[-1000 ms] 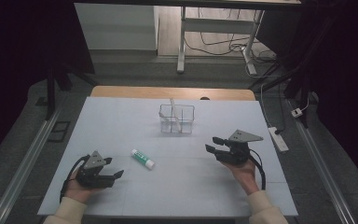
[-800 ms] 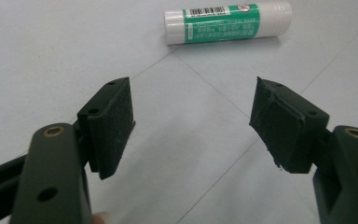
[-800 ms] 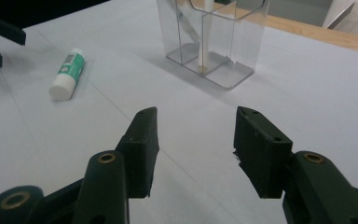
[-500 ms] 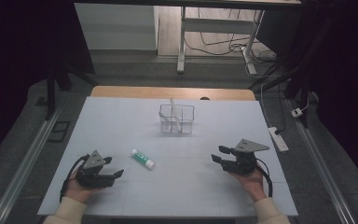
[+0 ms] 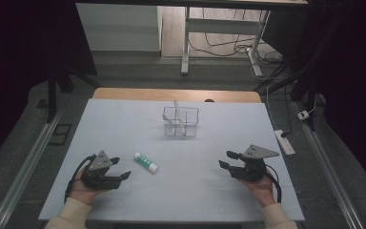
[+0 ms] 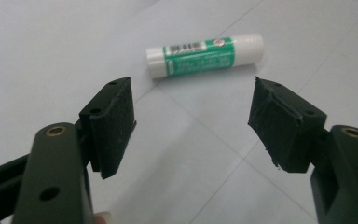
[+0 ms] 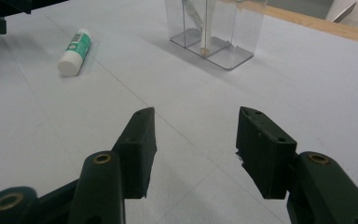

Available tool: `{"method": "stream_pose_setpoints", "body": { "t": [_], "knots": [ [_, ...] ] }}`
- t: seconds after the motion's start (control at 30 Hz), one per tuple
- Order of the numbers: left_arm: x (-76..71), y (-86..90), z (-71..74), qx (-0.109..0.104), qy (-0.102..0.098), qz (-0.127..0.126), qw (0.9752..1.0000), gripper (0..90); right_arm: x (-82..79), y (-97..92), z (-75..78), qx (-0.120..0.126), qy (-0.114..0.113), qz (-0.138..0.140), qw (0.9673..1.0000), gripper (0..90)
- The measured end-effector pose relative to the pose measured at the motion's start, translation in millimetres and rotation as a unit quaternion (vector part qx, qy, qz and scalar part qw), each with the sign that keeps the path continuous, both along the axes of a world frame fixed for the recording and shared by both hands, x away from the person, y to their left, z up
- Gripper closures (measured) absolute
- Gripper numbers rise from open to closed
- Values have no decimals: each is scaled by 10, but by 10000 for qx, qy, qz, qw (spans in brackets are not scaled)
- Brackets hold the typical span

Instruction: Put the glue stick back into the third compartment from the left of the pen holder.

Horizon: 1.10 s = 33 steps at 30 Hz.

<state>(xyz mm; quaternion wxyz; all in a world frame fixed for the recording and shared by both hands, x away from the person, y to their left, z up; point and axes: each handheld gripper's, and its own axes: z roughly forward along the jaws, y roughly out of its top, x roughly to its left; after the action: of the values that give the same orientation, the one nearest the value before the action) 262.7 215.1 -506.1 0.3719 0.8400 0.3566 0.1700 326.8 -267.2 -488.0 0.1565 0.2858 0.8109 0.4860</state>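
left gripper view: left claw open, empty, facing glue stick.

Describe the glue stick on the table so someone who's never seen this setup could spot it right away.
Start at the white table and find the left gripper near its front edge. Just ahead of its open jaws lies the glue stick, flat on its side. It is a short white tube with a green label, unlike the clear divided container standing upright farther back.

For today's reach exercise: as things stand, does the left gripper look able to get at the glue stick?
Probably yes: the left gripper is open, the glue stick lies just ahead, only bare table between.
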Motion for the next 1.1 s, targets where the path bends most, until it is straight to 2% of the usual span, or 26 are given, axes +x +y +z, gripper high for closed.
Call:
{"method": "stream_pose_setpoints", "body": {
  "t": [0.3,0.5,0.67,0.87,0.97,1.1],
  "knots": [
    [109,-142,106,285,-40,-436,9986,306,-5,-45,-4,41,31,-20,10000,466],
    [237,-256,192,559,-33,-776,9954,305,-3,-29,-20,-7,71,40,10000,465],
    [353,-378,256,854,19,-1169,9895,304,-7,-11,-39,-20,92,64,9999,465],
    [467,-456,258,1156,182,-1327,9842,306,6,-8,-69,-21,190,75,9998,466],
    [512,-470,245,1314,256,-1437,9805,307,9,-3,-78,-32,203,85,9998,465],
    [579,-486,225,1562,334,-1650,9733,306,13,6,-92,-61,236,99,9997,465]
  ]
}}
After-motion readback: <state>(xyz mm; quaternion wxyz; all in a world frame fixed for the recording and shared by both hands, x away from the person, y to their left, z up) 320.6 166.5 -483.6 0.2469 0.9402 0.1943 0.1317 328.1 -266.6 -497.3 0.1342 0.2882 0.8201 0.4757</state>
